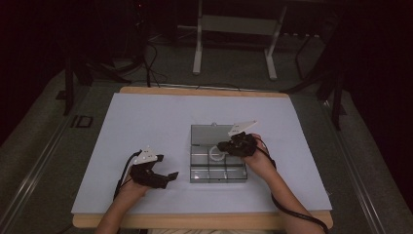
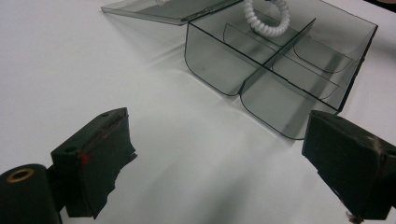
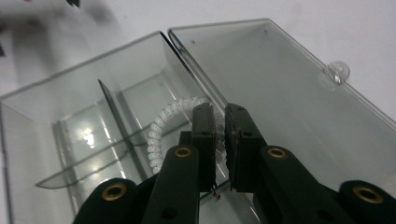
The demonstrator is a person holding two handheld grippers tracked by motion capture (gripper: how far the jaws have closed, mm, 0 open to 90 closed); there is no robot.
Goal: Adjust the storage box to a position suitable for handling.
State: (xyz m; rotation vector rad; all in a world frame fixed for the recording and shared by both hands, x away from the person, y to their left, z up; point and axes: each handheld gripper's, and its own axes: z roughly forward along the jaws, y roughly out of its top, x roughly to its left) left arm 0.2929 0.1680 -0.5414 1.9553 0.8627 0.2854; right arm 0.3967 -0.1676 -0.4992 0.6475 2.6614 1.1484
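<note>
Black fingers (image 3: 211, 140) of the right gripper (image 3: 219, 140) pinch a white spiral hair tie (image 3: 161, 135) — nearly closed on its coil — and hold it over a compartment of the clear divided box (image 1: 216, 168) at mid-counter, its lid (image 3: 275, 88) lying open on the far side. The step in hand looks like placing the tie inside; next, the fingers would need to sink between the dividers and part. The left gripper (image 1: 155, 174) rests on the white counter (image 1: 146, 122) left of the box, fingers (image 2: 95, 154) wide apart and holding nothing.
</note>
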